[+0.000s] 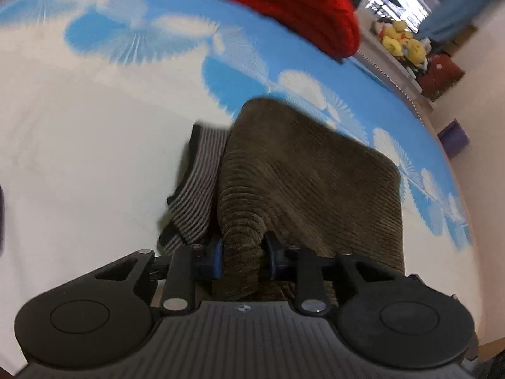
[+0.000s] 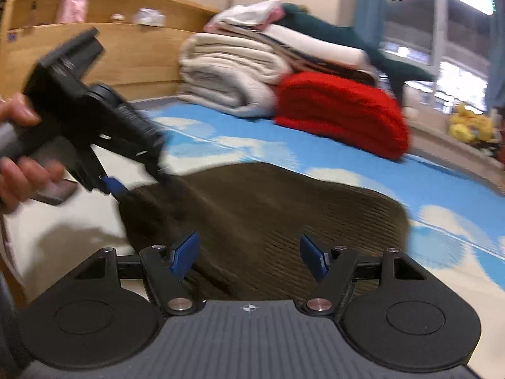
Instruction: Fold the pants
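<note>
Left hand-held gripper (image 1: 243,257) pinches brown pants (image 1: 303,183)

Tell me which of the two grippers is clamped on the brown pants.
The left gripper: its blue pads pinch a bunched fold of the brown corduroy pants. The right gripper stands open above the cloth, gripping nothing.

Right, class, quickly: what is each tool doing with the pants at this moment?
Left tool: shut on a bunched fold of the pants.
Right tool: open, holding nothing, pants below it.

Left gripper (image 1: 243,257) clamped tight, right gripper (image 2: 249,257) spread wide.
</note>
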Tool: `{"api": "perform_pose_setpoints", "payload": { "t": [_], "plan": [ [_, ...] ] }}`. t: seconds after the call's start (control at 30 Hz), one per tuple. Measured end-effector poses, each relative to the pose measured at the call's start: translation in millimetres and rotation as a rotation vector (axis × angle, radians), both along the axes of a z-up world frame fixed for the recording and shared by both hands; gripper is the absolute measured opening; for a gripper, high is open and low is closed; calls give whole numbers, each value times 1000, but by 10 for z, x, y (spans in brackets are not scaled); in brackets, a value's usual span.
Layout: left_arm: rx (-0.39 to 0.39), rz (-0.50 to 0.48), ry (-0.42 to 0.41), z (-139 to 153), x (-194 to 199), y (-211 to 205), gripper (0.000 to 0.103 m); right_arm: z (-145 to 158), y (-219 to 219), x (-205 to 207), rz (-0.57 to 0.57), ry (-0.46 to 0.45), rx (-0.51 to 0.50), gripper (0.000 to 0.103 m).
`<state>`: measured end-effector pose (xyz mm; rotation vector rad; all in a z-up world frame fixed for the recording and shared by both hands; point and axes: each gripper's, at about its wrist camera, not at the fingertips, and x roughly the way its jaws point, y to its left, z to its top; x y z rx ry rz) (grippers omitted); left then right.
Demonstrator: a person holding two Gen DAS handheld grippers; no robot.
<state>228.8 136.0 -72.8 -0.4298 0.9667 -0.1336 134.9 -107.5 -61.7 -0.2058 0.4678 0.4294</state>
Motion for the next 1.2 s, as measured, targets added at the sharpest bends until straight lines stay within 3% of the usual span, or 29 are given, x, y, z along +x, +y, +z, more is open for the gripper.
{"api": "perform_pose_setpoints", "payload": {
  "t": [0.1, 0.17, 0.2, 0.27, 0.3, 0.4, 0.47, 0.53, 0.6, 0.63, 0.67, 0.8, 0.87, 0.97, 1.0, 1.07, 1.17, 1.2],
  "plan": [
    [-82, -38, -149, 309, -129, -75, 24, -150, -292, -9, -80, 32, 68, 72],
    [-30, -47, -240, 338, -223, -75, 24, -227, -368, 12, -107, 58, 124, 72],
    [10, -41, -232, 234, -244, -21, 25, -252, -379, 15, -105, 64, 147, 72],
    [71, -5, -78, -172, -221, 140, 25, -258, -363, -35, -73, 62, 179, 72],
    [86, -9, -41, -326, -230, 199, 28, -258, -367, -55, -56, 55, 184, 72],
    [27, -25, -102, -408, -336, 352, 35, -286, -375, -125, -6, 64, 194, 70],
    [26, -1, -95, -397, -357, 372, 40, -281, -369, -81, 11, 81, 215, 67],
    [56, -9, -103, -377, -364, 315, 38, -258, -333, -39, 20, 114, 244, 64],
    [90, -33, -108, -347, -342, 257, 38, -319, -247, -14, 44, 184, 239, 49],
    [105, -41, -99, -363, -335, 231, 39, -379, -196, -14, 59, 227, 210, 34],
    [111, -41, -86, -387, -315, 232, 41, -449, -144, -28, 54, 245, 165, 32],
    [76, -22, -53, -448, -362, 342, 50, -526, -75, -160, 84, 224, 99, 32],
    [71, -10, -60, -397, -395, 352, 50, -532, -50, -210, 103, 196, 68, 32],
    [53, -19, -109, -226, -397, 305, 53, -479, -123, -189, 86, 200, 130, 34],
    [35, -30, -126, -182, -370, 275, 61, -448, -149, -175, 83, 201, 154, 35],
    [40, -38, -116, -162, -299, 189, 66, -414, -140, -156, 95, 207, 160, 42],
    [141, -36, -49, -294, -228, 73, 53, -439, -82, -182, 111, 217, 143, 42],
    [159, -37, -22, -382, -236, 72, 54, -438, -69, -195, 122, 219, 138, 42]
  ]
}}
